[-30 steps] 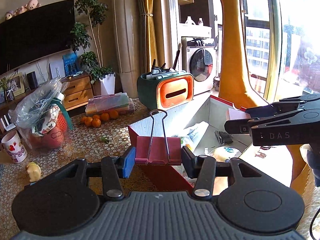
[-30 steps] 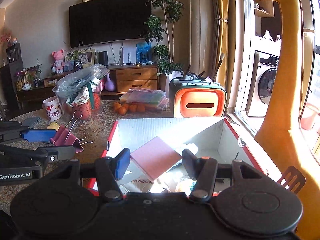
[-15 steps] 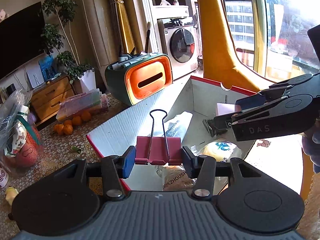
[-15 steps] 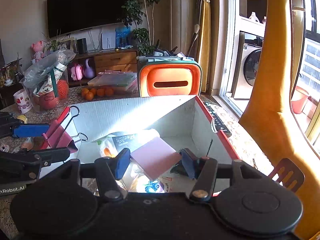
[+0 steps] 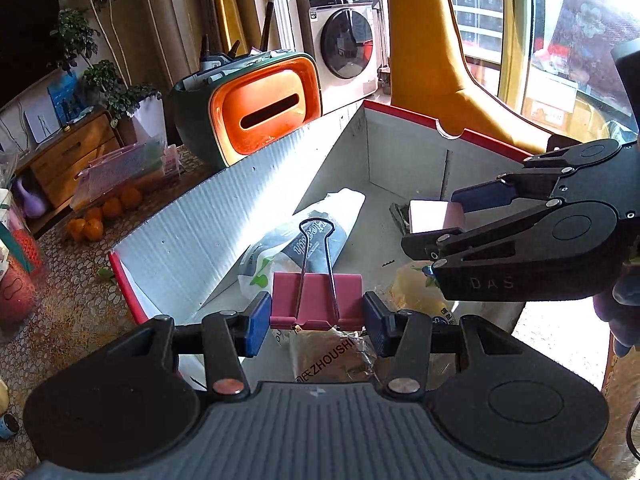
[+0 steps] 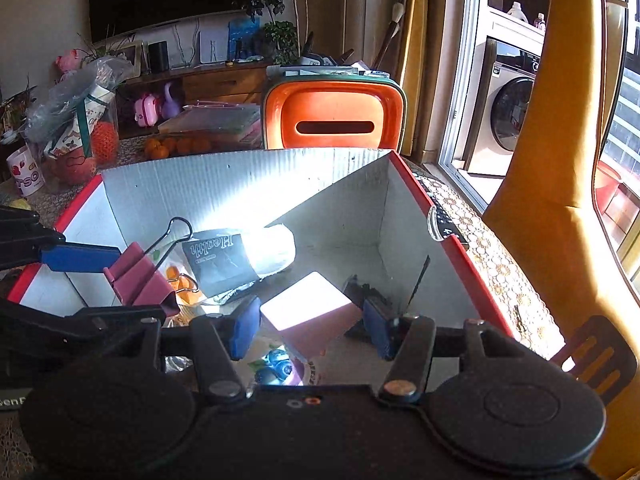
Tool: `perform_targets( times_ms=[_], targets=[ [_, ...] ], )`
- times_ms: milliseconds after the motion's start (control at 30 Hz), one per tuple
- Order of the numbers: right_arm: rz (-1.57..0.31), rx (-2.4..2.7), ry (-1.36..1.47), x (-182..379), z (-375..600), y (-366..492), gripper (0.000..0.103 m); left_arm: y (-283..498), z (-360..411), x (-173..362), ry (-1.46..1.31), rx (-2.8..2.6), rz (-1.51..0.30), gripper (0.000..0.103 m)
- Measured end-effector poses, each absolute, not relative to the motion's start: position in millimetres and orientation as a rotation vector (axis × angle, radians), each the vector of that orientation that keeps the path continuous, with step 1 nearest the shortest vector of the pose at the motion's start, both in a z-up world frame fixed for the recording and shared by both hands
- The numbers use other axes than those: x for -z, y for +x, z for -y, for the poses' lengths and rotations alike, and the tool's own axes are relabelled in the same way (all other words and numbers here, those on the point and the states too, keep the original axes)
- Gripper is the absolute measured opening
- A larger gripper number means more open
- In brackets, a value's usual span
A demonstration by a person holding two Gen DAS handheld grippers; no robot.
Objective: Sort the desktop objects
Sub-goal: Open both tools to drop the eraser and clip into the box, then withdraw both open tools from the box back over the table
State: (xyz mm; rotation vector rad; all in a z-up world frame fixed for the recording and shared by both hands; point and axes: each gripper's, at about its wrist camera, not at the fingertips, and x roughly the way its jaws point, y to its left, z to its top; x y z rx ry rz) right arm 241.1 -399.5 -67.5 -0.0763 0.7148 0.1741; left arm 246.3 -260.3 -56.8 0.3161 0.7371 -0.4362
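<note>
Left tongs clamping a red binder clip over the box, right tongs at 3 o'clock gripping a pink notepad

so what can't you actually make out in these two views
- Left wrist view: the packets on the box floor under the binder clip are partly covered by the left claw.
- Right wrist view: the right claw and its pink notepad cover the blue-printed packet below.
- Right wrist view: the dark item behind the notepad is too shadowed to identify.
</note>
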Motion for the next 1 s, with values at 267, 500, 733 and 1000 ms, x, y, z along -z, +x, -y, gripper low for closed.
perform_targets(
  times_ms=[267,500,733,1000],
  targets=[
    [-0.739,-0.166,-0.076,75.7,399.5,244.2,0.057,255.2,255.9,61.8,0.277,0.447,-0.81,0.048],
    [-0.729,-0.16,-0.086,74.2,397.0,240.7,0.064,252.0,254.2,56.0,0.269,0.435,-0.801,0.048],
    [-0.719,-0.158,-0.08,66.9,395.9,234.0,0.068,240.2,247.9,45.5,0.24,0.435,-0.764,0.066],
    [-0.684,-0.153,-0.065,52.4,393.8,219.8,0.079,220.3,231.8,28.9,0.187,0.441,-0.705,0.072]
  ],
)
